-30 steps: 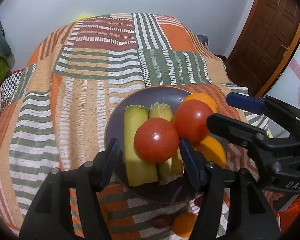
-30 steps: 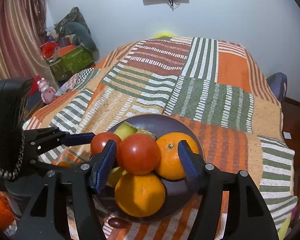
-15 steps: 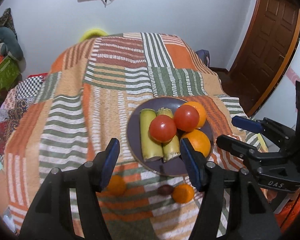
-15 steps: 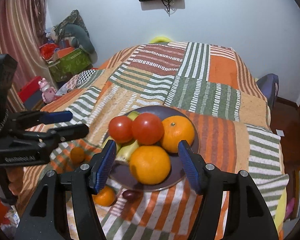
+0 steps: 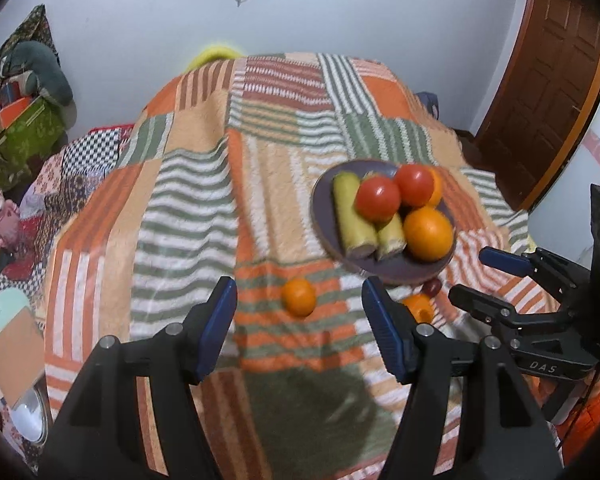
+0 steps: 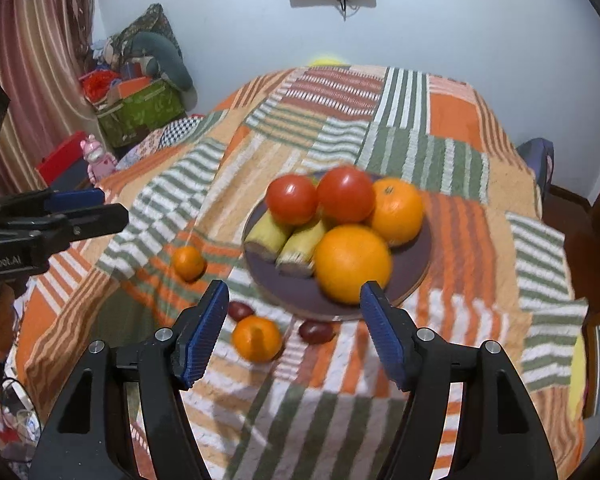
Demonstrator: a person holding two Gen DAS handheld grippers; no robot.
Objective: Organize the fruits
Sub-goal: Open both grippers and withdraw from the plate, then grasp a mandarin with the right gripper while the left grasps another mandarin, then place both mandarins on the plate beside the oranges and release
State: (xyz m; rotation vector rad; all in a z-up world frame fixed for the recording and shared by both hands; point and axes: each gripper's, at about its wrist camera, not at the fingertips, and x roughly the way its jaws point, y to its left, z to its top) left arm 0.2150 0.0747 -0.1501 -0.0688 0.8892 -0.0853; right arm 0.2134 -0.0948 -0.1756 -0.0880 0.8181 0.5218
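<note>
Loaded plate on the striped blanket, both grippers empty

Left view: left gripper (image 5: 298,330) fingers apart, a small orange (image 5: 298,297) beyond them, plate (image 5: 325,216) farther right. Right view: right gripper (image 6: 294,330) fingers just widened, nothing between; shows two dark, perhaps plum-like fruits (image 6: 316,331).

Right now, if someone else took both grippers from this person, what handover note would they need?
Left gripper: open, nothing between its fingers, pulled back from the plate.
Right gripper: open and empty too; its jaws have just been opening.
On the plate: two tomatoes, two big oranges and two yellow-green pieces.
On the blanket in front of the plate: a small orange off to the left, another small orange nearer, and two dark red fruits.
Done: plate is loaded. Left: probably the four loose fruits on the blanket.
</note>
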